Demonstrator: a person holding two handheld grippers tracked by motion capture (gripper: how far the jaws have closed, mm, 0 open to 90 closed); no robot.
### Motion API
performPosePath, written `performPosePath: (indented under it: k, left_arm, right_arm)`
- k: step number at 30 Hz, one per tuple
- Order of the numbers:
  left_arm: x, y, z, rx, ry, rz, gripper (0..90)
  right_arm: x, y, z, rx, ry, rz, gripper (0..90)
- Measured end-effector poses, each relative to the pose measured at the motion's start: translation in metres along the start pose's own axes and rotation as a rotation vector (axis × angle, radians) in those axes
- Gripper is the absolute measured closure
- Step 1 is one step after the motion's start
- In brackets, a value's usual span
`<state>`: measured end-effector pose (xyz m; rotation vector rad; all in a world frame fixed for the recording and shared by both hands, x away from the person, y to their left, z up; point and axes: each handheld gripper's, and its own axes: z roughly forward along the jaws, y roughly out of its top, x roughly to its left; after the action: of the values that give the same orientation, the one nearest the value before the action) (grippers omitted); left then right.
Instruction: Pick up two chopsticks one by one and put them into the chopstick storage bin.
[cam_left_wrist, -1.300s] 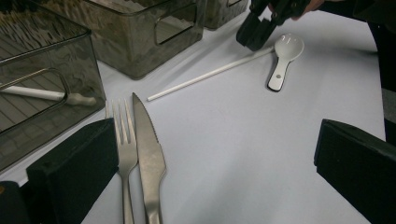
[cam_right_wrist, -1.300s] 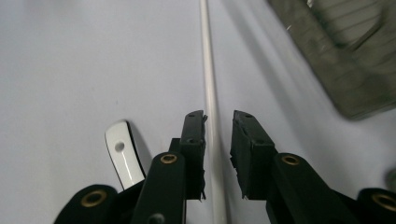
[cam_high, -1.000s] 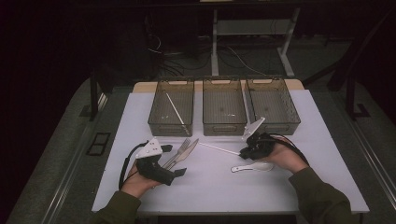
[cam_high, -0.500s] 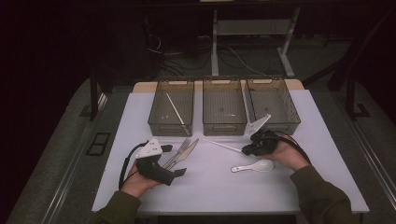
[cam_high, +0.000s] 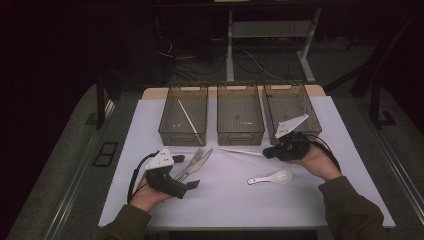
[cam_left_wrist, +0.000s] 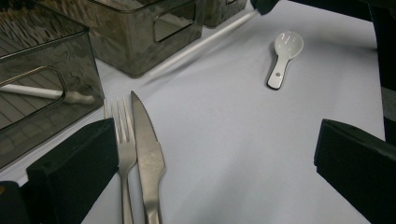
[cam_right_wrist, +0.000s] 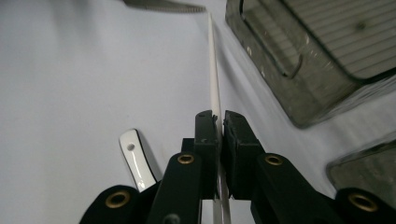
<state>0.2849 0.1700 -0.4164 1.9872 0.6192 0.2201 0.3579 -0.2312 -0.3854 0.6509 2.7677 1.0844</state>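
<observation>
My right gripper (cam_high: 266, 151) is shut on one end of a thin white chopstick (cam_high: 240, 150), just in front of the middle bin (cam_high: 240, 134). In the right gripper view the chopstick (cam_right_wrist: 214, 70) runs forward from between the closed jaws (cam_right_wrist: 219, 121). A white ceramic spoon (cam_high: 272, 177) lies on the table below that hand. My left gripper (cam_high: 186, 172) is open beside a steel fork (cam_high: 194, 158) and knife (cam_high: 202, 159), with the fork (cam_left_wrist: 122, 154) against its left jaw. A second white chopstick (cam_high: 190, 121) lies in the left bin (cam_high: 176, 134).
Three clear brown bins stand in a row at the back of the white table (cam_high: 225, 200); the right bin (cam_high: 310, 107) is behind my right hand. The floor beyond holds cables and desk legs (cam_high: 230, 45).
My right gripper has shifted right and slightly back, drawing the chopstick along with it. The left gripper, fork, knife and spoon have stayed put.
</observation>
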Motion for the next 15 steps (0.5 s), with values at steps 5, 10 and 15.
performPosePath:
  k: [5,10,15]
  left_arm:
    - [0.000,0.000,0.001,-0.001,-0.001,0.000,0.0]
    - [0.000,0.000,0.001,0.000,-0.001,0.002,0.0]
    - [0.001,0.000,0.001,-0.002,-0.003,0.001,0.0]
  right_arm:
    - [0.004,0.006,-0.016,-0.058,0.006,0.013,84.3]
    - [0.006,0.019,-0.019,-0.091,-0.012,0.024,84.3]
    - [0.006,0.042,-0.017,-0.109,-0.056,0.051,84.3]
